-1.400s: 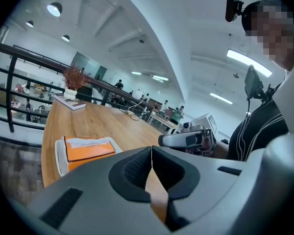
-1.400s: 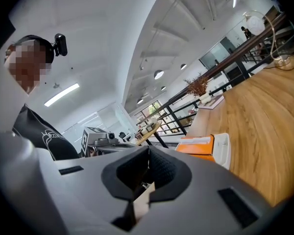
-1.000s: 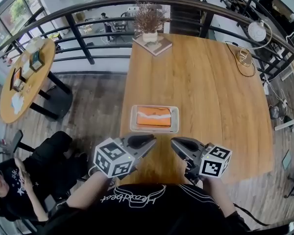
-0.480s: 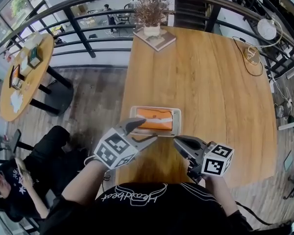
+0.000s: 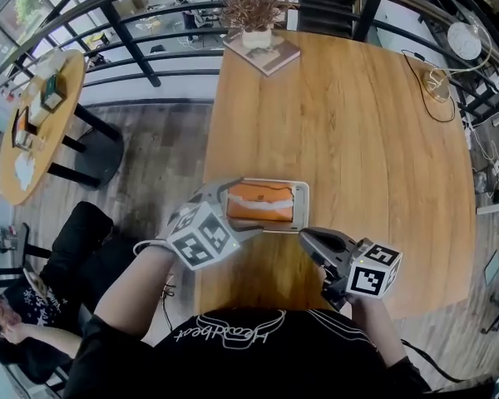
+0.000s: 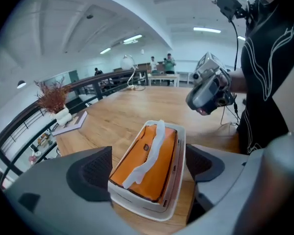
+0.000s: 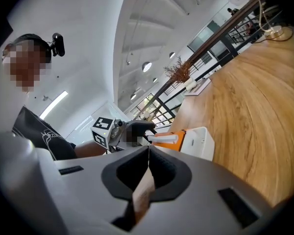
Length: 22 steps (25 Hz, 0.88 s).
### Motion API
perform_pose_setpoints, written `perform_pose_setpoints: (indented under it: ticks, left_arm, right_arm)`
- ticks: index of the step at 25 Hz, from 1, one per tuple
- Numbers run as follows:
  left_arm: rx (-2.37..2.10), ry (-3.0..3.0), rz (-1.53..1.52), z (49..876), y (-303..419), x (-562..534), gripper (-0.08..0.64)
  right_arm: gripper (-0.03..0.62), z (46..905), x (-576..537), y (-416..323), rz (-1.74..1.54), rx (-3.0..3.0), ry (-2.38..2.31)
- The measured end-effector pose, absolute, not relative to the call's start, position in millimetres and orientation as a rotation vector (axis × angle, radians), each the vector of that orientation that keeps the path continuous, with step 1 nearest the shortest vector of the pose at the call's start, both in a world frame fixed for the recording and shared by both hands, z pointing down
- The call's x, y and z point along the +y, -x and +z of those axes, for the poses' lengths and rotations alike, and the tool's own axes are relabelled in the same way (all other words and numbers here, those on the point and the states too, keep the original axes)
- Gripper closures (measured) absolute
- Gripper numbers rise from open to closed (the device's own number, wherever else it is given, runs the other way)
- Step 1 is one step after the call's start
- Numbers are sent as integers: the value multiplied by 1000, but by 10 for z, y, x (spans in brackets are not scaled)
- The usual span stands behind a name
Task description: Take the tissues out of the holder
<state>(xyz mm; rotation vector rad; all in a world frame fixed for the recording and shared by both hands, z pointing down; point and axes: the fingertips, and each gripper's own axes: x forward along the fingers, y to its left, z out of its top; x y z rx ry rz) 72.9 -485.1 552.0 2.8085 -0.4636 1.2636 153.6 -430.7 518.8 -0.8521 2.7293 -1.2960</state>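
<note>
A white tissue holder lies on the wooden table near its front left. In it sits an orange tissue pack with a white tissue sticking out of its top slit. My left gripper is at the holder's left end. Its jaws are opening and straddle the holder closely, one pad on each long side; I see no pad pressing. Lower right of the holder, my right gripper hovers over the table with its jaws shut and nothing in them.
A potted dry plant stands on a book at the table's far edge. A cable loop lies at the far right. A black railing and a round side table lie to the left. A person sits lower left.
My left gripper has moved forward from the table's front edge to the holder's left end, and its jaws have gone from shut to wide apart. The right gripper has barely moved.
</note>
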Motion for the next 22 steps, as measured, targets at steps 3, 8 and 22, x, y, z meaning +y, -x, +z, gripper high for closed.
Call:
perform_pose_setpoints:
  ticks: [3,8,22]
  left_arm:
    - [-395,-2793,1371,5694,-726,-4904,117]
    - [-282,-2771,1551,5910,-719,-4932,115]
    - [-199,-2730,1798,6166,-724,-5010,120]
  right_arm:
    - [575,5229,-4359,-1596,-1304,2716,872]
    - [575,5296,-4427,-1690,-1318,2693,906]
    - [575,5418,-4520,-1843,-1349,2618,956]
